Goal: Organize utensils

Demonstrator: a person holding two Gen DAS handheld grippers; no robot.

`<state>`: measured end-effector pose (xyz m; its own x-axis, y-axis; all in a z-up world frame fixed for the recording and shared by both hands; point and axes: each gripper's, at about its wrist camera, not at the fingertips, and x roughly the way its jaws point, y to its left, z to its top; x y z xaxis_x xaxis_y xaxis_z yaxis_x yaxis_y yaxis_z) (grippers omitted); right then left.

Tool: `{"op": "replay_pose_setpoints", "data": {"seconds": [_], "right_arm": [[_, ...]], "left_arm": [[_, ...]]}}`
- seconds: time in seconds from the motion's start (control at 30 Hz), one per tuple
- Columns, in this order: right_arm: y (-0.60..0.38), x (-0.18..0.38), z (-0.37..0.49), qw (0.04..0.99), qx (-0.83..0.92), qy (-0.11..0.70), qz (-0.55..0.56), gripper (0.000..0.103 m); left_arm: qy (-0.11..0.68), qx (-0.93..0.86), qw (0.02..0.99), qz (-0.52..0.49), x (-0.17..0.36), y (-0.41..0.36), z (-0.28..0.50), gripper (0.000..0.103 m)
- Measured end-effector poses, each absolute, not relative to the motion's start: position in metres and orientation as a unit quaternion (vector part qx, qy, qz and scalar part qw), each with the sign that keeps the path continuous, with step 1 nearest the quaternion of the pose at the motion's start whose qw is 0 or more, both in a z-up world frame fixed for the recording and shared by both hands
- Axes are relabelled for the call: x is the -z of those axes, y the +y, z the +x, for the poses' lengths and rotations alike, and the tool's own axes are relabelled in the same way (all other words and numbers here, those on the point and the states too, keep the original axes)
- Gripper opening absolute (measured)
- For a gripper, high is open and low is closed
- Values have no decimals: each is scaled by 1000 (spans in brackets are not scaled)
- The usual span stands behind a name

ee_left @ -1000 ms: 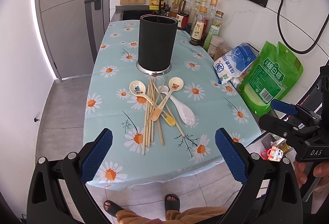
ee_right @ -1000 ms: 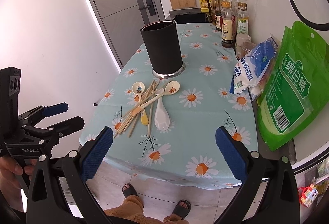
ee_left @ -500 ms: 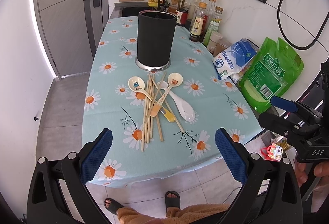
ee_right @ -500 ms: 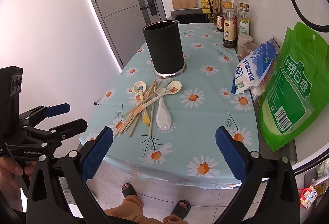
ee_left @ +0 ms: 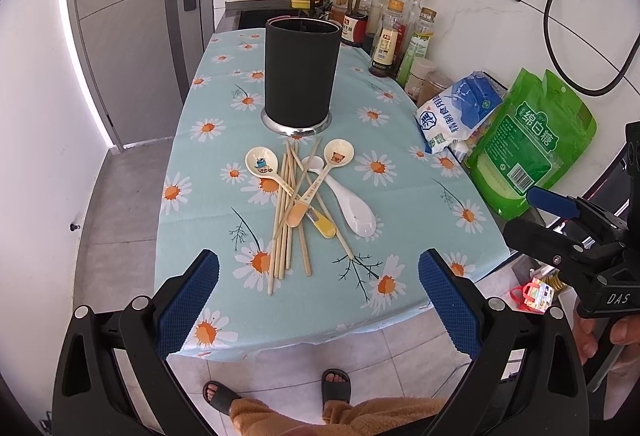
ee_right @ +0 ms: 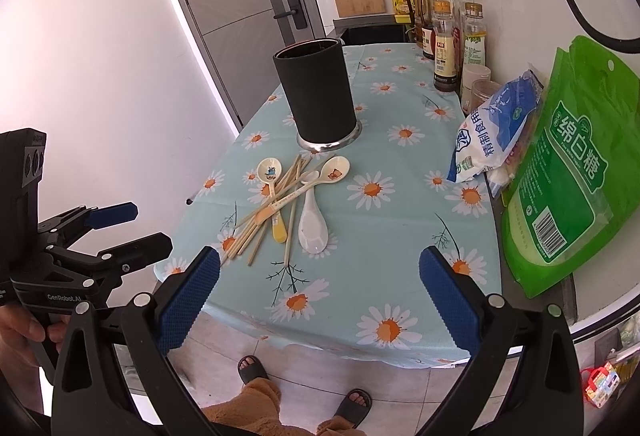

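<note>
The person is standing at the near end of the table (ee_left: 192,140), holding a claw in each hand, and nothing is being gripped. The left claw (ee_left: 318,284) is hanging wide apart above the table's front edge, and the right claw (ee_right: 320,282) is spread just as wide beside it, both of them pointing toward the pile as if someone is choosing what to pick first. The utensils are lying in a loose heap in the middle of the daisy cloth: a bundle of chopsticks (ee_left: 285,220) is fanning out toward the front edge, two cartoon spoons (ee_left: 338,158) are crossing over them, and a white spoon (ee_left: 354,210) is resting just beside them on the wall side. The black holder (ee_left: 300,74) is standing upright just behind the heap, its mouth open to receive them, which I judge is why it is sitting so near. Bottles (ee_left: 390,36) and bags (ee_left: 536,140) are keeping to the wall side, well apart from the pile.
</note>
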<state>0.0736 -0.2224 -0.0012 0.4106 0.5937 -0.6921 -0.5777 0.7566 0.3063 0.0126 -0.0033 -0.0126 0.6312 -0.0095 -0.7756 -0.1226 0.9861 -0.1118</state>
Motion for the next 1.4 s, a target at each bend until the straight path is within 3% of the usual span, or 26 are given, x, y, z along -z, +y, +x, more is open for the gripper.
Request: {"op": "replay_pose_setpoints", "data": {"seconds": [0.43, 1.07, 1.27, 1.4], "right_arm": [[-231, 8, 88, 827, -355, 435, 17, 99], [-194, 28, 155, 801, -342, 487, 63, 99], [-170, 49, 190, 764, -344, 534, 117, 88], [-153, 65, 208, 746, -338, 557, 137, 74]], "left_arm": [[450, -36, 886, -106, 21, -2, 21, 96], [460, -7, 873, -160, 35, 60, 81, 96], [460, 0, 863, -208, 46, 100, 101, 96], [461, 3, 858, -225, 56, 120, 112, 96]]}}
